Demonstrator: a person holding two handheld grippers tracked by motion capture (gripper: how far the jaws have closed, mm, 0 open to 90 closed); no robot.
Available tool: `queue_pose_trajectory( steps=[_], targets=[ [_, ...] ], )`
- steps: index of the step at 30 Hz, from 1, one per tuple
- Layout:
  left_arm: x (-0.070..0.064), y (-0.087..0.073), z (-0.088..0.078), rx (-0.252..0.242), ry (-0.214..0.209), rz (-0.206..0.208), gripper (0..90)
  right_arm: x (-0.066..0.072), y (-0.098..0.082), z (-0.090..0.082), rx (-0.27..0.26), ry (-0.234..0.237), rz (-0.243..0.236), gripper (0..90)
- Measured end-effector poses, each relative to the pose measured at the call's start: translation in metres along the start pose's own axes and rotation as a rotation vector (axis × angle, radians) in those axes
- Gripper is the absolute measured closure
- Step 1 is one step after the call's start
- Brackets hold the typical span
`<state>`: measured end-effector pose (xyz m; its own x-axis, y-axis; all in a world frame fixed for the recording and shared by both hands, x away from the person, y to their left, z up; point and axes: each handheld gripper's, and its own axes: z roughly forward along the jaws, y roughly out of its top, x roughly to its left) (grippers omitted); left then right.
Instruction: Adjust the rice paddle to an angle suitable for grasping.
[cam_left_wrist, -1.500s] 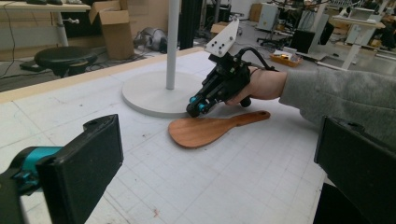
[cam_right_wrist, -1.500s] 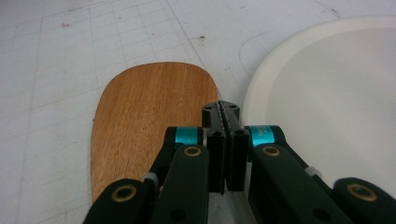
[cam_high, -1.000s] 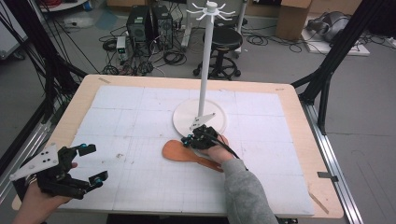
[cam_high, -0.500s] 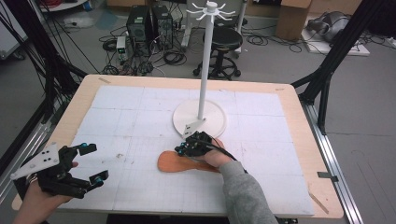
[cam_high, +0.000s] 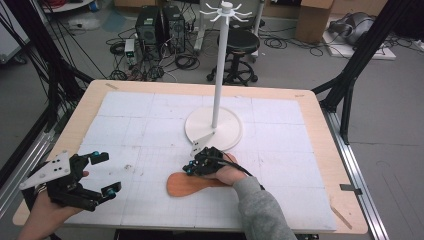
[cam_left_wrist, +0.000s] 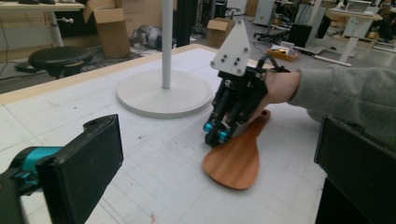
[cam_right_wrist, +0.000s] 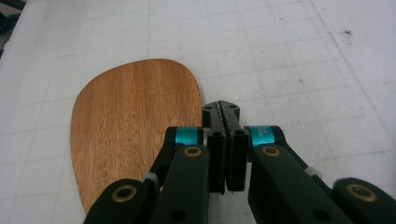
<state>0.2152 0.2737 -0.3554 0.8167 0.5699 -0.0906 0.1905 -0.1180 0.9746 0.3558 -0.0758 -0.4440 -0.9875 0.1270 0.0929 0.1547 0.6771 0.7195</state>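
Note:
A wooden spatula (cam_high: 184, 185) lies flat on the white gridded mat, in front of the white stand's round base (cam_high: 229, 131). My right gripper (cam_high: 189, 169) is shut, its jaws pressed together with nothing between them. Its tips hang low over the blade's right edge (cam_right_wrist: 130, 121), and the handle runs back under the hand. In the left gripper view the right gripper (cam_left_wrist: 215, 135) slants down onto the spatula (cam_left_wrist: 236, 161); whether it touches the wood I cannot tell. My left gripper (cam_high: 106, 174) is held at the table's near left corner, open and empty.
The white stand's pole (cam_high: 220, 65) rises from its base to a ring of hooks (cam_high: 226, 9). The mat (cam_high: 145, 130) covers most of the wooden table (cam_high: 320, 125). Beyond the far edge are a stool (cam_high: 241, 42), computer cases and cables on the floor.
The right hand and the spatula have slid together toward the near edge, away from the stand's base. The left gripper has stayed in place.

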Motion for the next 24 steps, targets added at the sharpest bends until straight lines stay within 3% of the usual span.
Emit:
queue_pose_trajectory(
  steps=[3,6,10,17,18,24],
  targets=[
    [0.001,0.001,0.000,-0.006,0.002,-0.002,1.8,0.005,0.001,0.002,0.007,0.013,-0.025,88.9],
    [0.002,0.002,0.000,-0.011,-0.002,-0.003,1.7,0.011,0.005,0.002,0.020,-0.007,-0.068,89.0],
    [0.001,0.003,0.001,-0.009,-0.008,0.001,1.7,0.013,0.006,-0.004,-0.011,-0.011,-0.064,88.9],
    [0.003,0.004,-0.003,-0.019,-0.001,-0.008,1.8,0.022,-0.005,-0.038,-0.090,-0.040,-0.029,88.9],
    [0.003,0.004,-0.005,-0.024,0.000,-0.009,1.7,0.027,-0.011,-0.052,-0.120,-0.058,-0.013,88.9],
    [0.002,0.005,-0.004,-0.019,-0.003,-0.006,1.8,0.039,-0.031,-0.076,-0.177,-0.089,0.034,88.9]
  ],
)
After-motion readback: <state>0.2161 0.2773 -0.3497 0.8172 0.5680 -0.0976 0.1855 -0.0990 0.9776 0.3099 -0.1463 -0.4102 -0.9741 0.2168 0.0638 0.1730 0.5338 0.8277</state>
